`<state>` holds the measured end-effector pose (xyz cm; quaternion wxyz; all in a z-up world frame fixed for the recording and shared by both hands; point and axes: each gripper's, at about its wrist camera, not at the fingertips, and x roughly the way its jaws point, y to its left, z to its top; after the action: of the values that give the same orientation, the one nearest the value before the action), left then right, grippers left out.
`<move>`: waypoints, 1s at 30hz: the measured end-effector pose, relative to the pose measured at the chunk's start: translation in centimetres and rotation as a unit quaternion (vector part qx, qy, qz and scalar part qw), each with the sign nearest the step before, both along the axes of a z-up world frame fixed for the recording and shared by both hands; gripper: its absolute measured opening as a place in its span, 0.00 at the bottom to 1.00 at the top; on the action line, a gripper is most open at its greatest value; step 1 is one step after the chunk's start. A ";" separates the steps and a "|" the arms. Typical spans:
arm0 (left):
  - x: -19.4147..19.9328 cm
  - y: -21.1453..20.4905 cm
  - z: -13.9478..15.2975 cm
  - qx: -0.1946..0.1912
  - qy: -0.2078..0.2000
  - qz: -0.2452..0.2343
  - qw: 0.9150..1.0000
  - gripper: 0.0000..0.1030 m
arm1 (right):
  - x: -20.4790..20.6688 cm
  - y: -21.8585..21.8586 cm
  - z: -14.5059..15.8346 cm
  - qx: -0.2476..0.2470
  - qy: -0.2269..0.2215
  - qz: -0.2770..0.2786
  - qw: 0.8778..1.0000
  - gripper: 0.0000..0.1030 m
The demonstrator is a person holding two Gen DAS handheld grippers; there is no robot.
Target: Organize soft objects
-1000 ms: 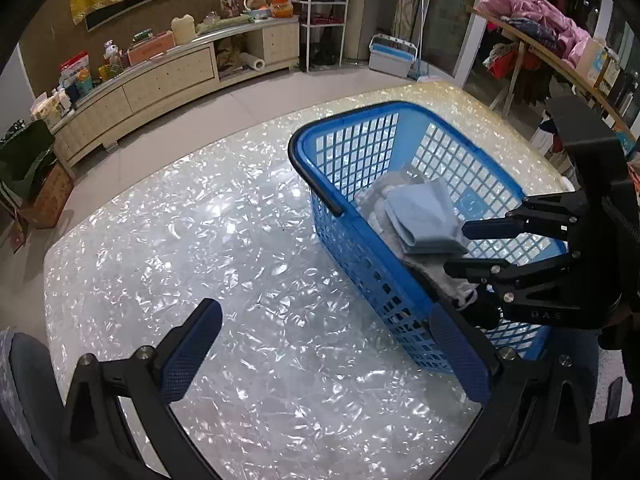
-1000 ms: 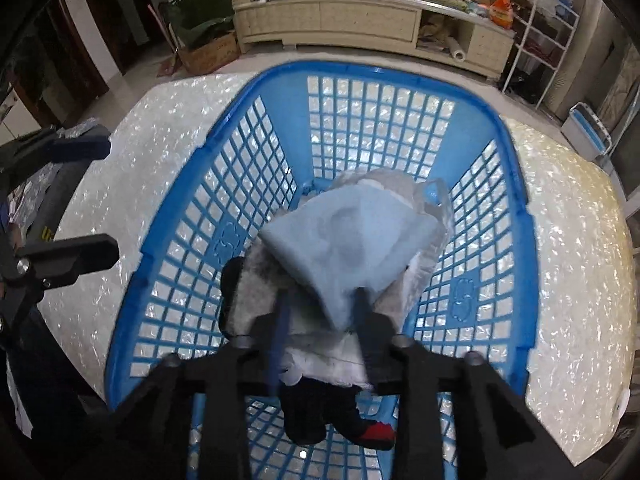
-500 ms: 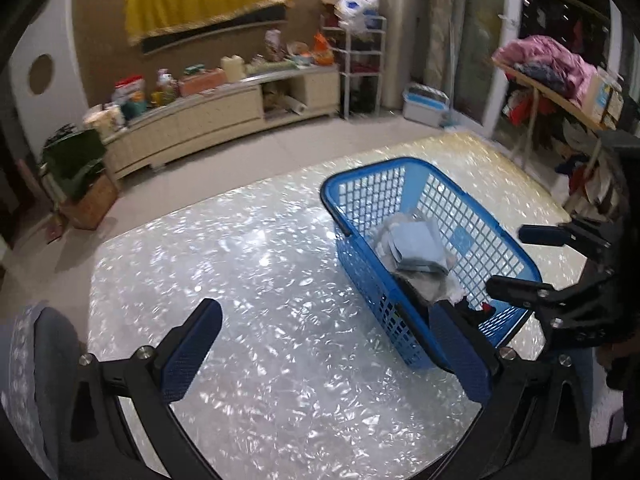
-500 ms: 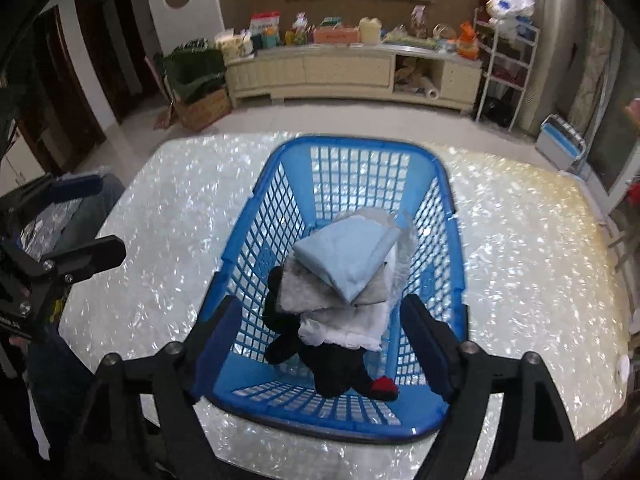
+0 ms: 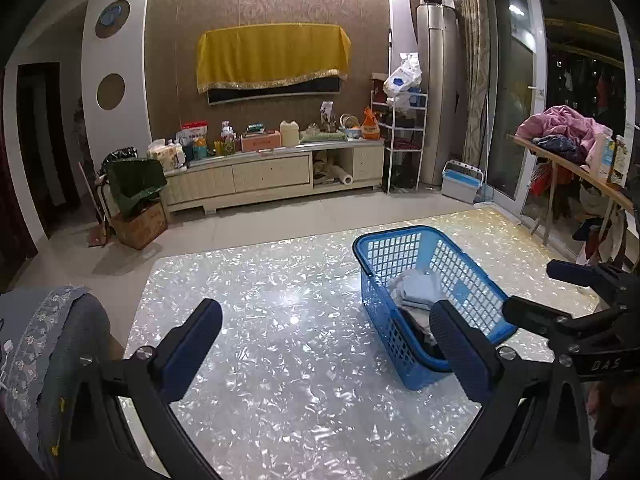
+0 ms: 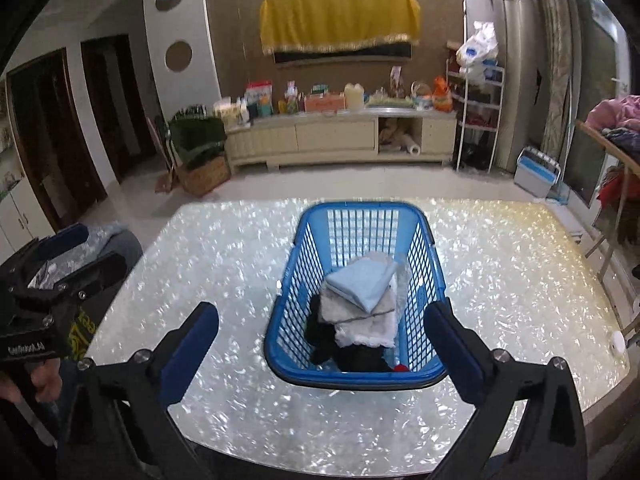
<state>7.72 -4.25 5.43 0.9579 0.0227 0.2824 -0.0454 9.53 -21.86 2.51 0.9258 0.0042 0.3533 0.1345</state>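
A blue plastic basket (image 6: 292, 264) stands on the pearly white table (image 6: 500, 280). In it lies a stack of folded cloths: a light blue one (image 6: 360, 284) on top, grey and white ones (image 6: 368, 320) below, a black item (image 6: 332, 344) at the bottom. The basket also shows in the left wrist view (image 5: 468, 276). My right gripper (image 6: 320, 340) is open and empty, held back above the basket's near end. My left gripper (image 5: 324, 336) is open and empty over the bare table, left of the basket. The right gripper also shows at the right of the left wrist view (image 5: 540, 292).
A chair back with patterned grey cloth (image 5: 44, 344) stands at the table's left edge. Beyond the table are a low cabinet (image 5: 272, 176) with clutter, a white shelf rack (image 5: 404, 140) and a rack with pink clothes (image 5: 560, 128) on the right.
My right gripper opened, let go of the light blue cloth in the basket, and pulled up and back. My left gripper also drew back and tilted up from the table.
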 end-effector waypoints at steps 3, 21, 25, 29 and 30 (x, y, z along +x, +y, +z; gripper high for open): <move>-1.5 -0.3 0.7 0.003 -0.011 -0.003 1.000 1.00 | -0.8 0.5 -0.1 0.003 -0.017 0.001 1.000 1.00; -4.3 -0.8 0.8 -0.011 -0.011 -0.012 1.000 1.00 | -2.6 1.1 -0.6 0.005 -0.030 -0.019 0.999 1.00; -4.6 -1.0 0.7 -0.003 -0.018 -0.012 1.000 1.00 | -2.6 1.1 -0.9 0.002 -0.027 -0.019 0.999 1.00; -4.6 -0.9 0.5 -0.007 -0.016 -0.010 1.000 1.00 | -2.6 1.1 -0.8 0.003 -0.023 -0.020 1.000 1.00; -4.7 -0.8 0.5 -0.008 -0.016 -0.010 1.000 1.00 | -2.6 1.0 -0.8 0.004 -0.023 -0.020 1.000 1.00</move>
<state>3.06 -5.00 5.90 0.9619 0.0185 0.2668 -0.0566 6.92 -20.82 1.70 0.9361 0.0120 0.3314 0.1176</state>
